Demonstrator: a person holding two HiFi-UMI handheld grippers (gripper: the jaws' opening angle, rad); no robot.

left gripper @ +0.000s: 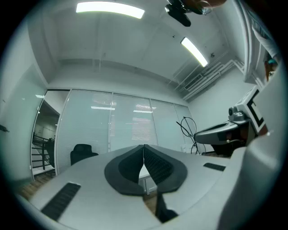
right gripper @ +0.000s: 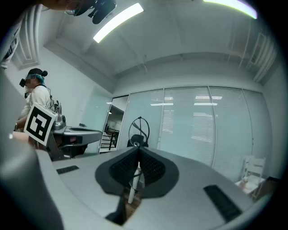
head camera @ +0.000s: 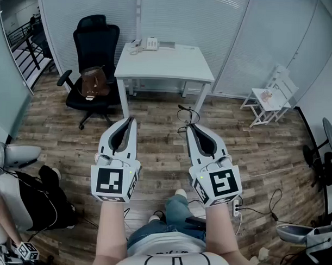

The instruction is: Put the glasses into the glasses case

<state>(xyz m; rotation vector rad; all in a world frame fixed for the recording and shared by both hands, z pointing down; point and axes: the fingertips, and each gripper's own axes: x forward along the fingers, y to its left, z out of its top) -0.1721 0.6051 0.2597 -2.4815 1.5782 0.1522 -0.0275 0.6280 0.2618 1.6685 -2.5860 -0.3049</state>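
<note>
Glasses and case: can't make out either one in any view. Two grippers side by side over the wood floor (head camera: 154, 150). The left gripper (head camera: 131, 120) is closed and empty, and so is the right gripper (head camera: 189, 126). Beyond them stands one white table (head camera: 163, 64) with one phone (head camera: 150, 43) on it, and one black chair (head camera: 94, 45) beside it.

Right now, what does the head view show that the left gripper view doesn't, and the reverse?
Head view only: the phone, the brown bag and the small white chair. Left gripper view only: the ceiling lights. Both: the black office chair, the right gripper, and the left gripper with its jaws together.
</note>
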